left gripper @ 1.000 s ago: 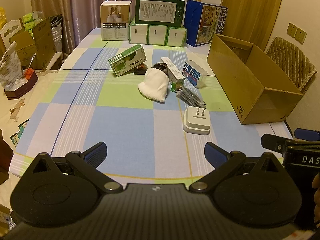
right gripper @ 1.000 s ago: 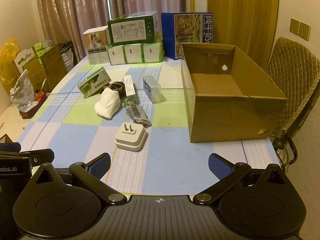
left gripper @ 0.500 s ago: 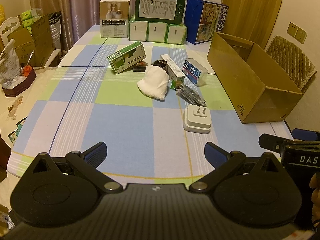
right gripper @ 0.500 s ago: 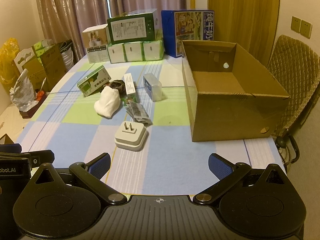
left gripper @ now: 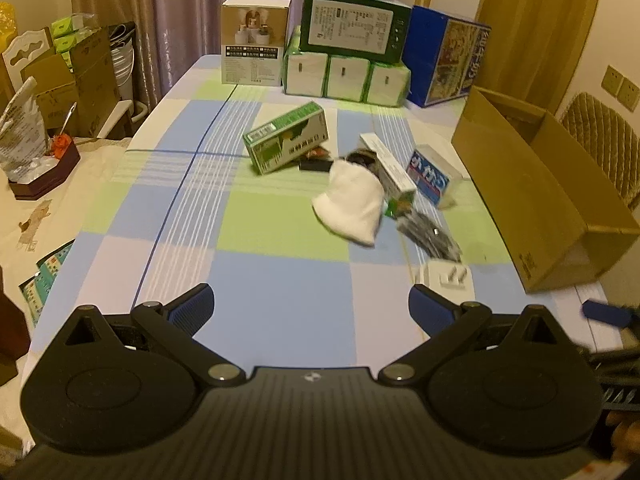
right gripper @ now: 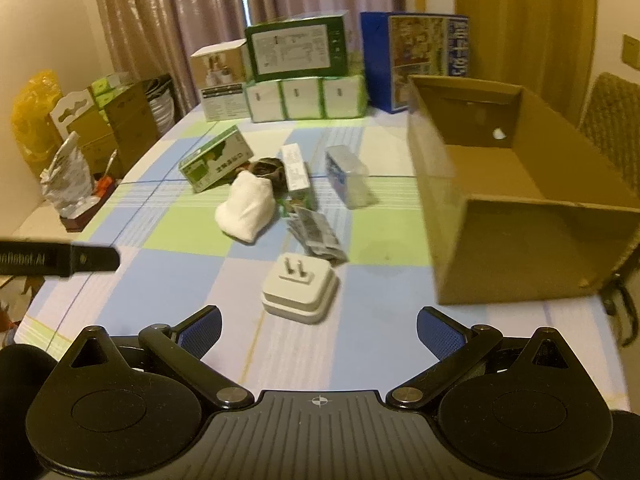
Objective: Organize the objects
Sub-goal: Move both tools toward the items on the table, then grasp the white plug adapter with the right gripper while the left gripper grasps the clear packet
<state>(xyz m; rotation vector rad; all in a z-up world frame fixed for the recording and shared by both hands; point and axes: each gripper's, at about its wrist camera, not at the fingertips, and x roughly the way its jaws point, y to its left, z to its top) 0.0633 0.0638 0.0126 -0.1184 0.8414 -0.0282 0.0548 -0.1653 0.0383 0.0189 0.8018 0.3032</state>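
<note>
Counting one plug adapter (right gripper: 299, 288), one cardboard box (right gripper: 516, 240).

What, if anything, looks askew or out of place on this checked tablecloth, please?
The white plug adapter lies on its back with prongs up, and the small green carton lies toppled at an angle. The brown cardboard box is empty.

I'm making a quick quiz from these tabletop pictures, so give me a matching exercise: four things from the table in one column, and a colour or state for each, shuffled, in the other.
Things
1. plug adapter
2. cardboard box
3. cloth pouch
4. carton

Descriptions
A. green and white, lying on its side
B. brown, open and empty
C. white and soft, slumped on the cloth
D. white, two prongs pointing up

Pairs: 1-D, 2-B, 3-C, 4-A
</note>
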